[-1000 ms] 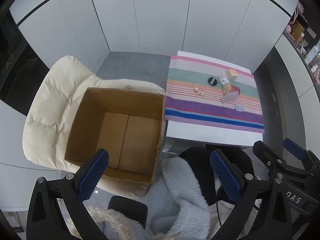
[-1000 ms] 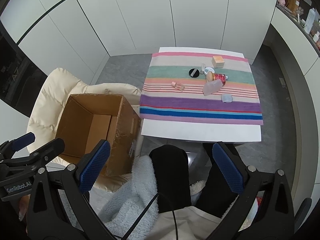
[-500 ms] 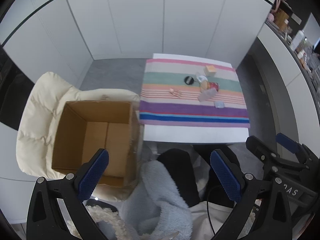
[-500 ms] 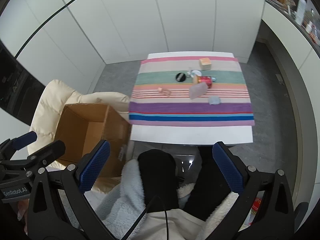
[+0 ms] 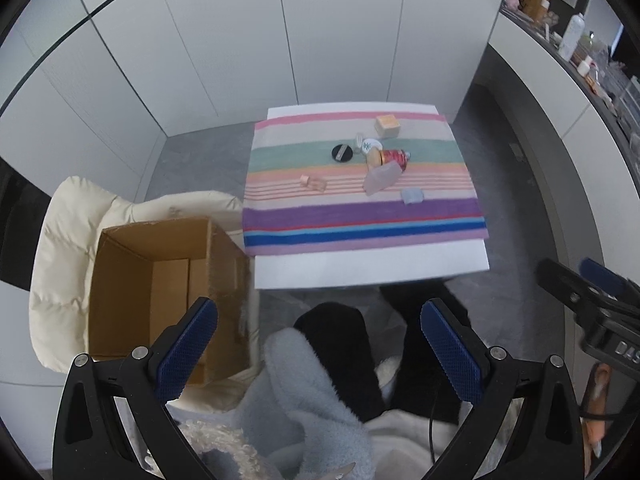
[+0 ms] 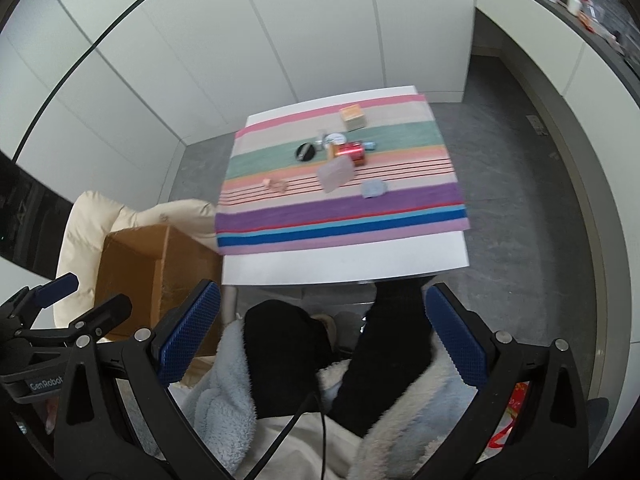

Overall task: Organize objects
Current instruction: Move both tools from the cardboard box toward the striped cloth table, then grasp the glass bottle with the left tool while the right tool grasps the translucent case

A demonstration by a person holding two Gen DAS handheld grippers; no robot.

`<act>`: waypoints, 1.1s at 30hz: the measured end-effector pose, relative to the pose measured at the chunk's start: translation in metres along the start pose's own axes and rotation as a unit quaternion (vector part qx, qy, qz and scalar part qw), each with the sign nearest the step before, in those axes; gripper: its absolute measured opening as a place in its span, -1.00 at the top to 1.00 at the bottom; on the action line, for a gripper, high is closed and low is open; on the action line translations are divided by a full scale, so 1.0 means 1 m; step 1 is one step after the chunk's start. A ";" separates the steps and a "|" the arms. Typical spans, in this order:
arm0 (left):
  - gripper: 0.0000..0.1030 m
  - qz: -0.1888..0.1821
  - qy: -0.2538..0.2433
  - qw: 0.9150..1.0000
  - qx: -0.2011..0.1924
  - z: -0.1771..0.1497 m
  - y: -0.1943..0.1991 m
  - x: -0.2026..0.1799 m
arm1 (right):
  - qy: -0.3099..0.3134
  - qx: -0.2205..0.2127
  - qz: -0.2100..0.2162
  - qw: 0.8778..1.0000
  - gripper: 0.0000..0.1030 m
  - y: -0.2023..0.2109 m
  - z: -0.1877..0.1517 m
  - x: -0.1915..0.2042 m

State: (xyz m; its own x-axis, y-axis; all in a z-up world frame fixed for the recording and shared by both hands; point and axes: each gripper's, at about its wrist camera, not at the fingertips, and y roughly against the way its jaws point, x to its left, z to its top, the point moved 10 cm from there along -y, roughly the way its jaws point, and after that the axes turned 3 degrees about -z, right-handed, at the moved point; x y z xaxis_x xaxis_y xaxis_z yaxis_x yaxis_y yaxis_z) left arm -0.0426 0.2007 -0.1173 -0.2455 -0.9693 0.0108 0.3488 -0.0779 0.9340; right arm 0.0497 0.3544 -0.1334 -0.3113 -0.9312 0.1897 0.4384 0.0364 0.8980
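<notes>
Ahead, well beyond your wide-open, empty left gripper [image 5: 318, 350] and right gripper [image 6: 322, 332], the red can [image 5: 394, 157] lies on the desk [image 5: 372, 266]; the cardboard box [image 5: 160, 284] sits left.

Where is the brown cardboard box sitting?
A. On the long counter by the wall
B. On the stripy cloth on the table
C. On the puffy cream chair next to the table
C: the open cardboard box rests on the puffy cream chair beside the table, not on the stripy cloth.
</notes>
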 end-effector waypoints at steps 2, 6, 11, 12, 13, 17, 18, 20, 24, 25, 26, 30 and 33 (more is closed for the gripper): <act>-0.98 0.000 -0.003 1.000 0.005 0.001 -0.010 -0.010 | -0.005 -0.005 -0.007 1.000 -1.00 0.001 0.002 -0.013; -0.98 -0.039 0.002 0.999 0.025 0.002 -0.030 -0.025 | -0.013 -0.033 -0.040 0.999 -1.00 0.001 0.010 -0.042; -0.96 -0.102 0.004 0.994 0.034 0.012 -0.064 -0.034 | -0.008 -0.063 -0.092 0.994 -1.00 -0.016 0.028 -0.064; -0.96 -0.100 0.003 0.994 0.035 0.014 -0.071 -0.034 | -0.002 -0.064 -0.098 0.993 -1.00 -0.023 0.032 -0.067; -0.96 -0.094 0.004 0.995 0.033 0.019 -0.079 -0.031 | 0.004 -0.067 -0.101 0.993 -1.00 -0.031 0.036 -0.068; -0.96 -0.123 0.050 0.991 0.004 0.043 -0.111 -0.019 | 0.023 -0.078 -0.056 0.995 -1.00 -0.073 0.049 -0.064; -0.96 -0.130 0.062 0.989 -0.013 0.051 -0.118 -0.015 | 0.005 -0.072 -0.025 0.997 -1.00 -0.087 0.050 -0.064; -0.96 -0.107 0.074 0.991 -0.037 0.067 -0.138 0.003 | -0.024 -0.055 0.014 0.998 -1.00 -0.115 0.052 -0.065; -0.96 -0.086 0.078 0.993 -0.029 0.083 -0.192 0.025 | -0.009 -0.057 0.007 0.998 -0.94 -0.170 0.064 -0.068; -0.96 -0.092 0.078 0.992 -0.023 0.086 -0.207 0.027 | -0.006 -0.055 0.010 0.998 -0.94 -0.180 0.066 -0.068; -0.96 -0.101 0.079 0.992 -0.018 0.092 -0.225 0.030 | -0.003 -0.055 0.013 0.998 -0.94 -0.191 0.068 -0.068; -0.96 -0.104 0.075 0.992 -0.012 0.107 -0.282 0.037 | 0.009 -0.067 0.000 0.998 -0.94 -0.243 0.080 -0.074; -0.85 -0.061 0.052 0.997 -0.011 0.116 -0.324 0.044 | 0.021 -0.077 -0.030 0.996 -0.94 -0.282 0.089 -0.086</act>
State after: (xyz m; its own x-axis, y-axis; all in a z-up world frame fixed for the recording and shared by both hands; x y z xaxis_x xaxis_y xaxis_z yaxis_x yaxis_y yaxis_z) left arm -0.2714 0.2099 -0.3783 -0.1931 -0.9710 -0.1406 0.3424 -0.2010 0.9178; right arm -0.1220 0.4568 -0.3679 -0.3072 -0.9443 0.1183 0.5446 -0.0725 0.8355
